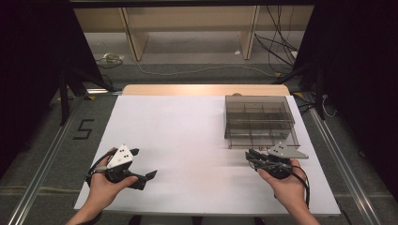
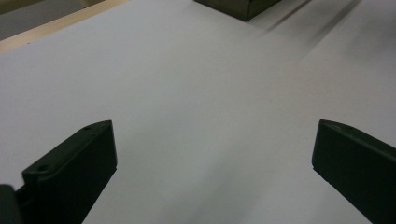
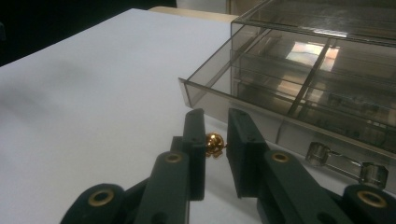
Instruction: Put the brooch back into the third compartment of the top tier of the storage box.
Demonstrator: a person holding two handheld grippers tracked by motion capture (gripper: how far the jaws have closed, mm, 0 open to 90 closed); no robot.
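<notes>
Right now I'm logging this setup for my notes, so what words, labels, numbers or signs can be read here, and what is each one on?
"5": a black figure on the grey floor left of the table, in the high view.
The smoky plastic drawer box bears no readable label or brand.
The grey plate on the left claw has only small dark dots, no writing.

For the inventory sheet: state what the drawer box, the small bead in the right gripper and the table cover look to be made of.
Drawer box: smoky see-through plastic, glossy; dividers show through the walls and light reflects off them.
Bead: gold-coloured, shiny, probably metal or metal-coated plastic; it sits between the jaws of the right gripper.
Table cover: matte white sheet, paper or board; no glare.
</notes>
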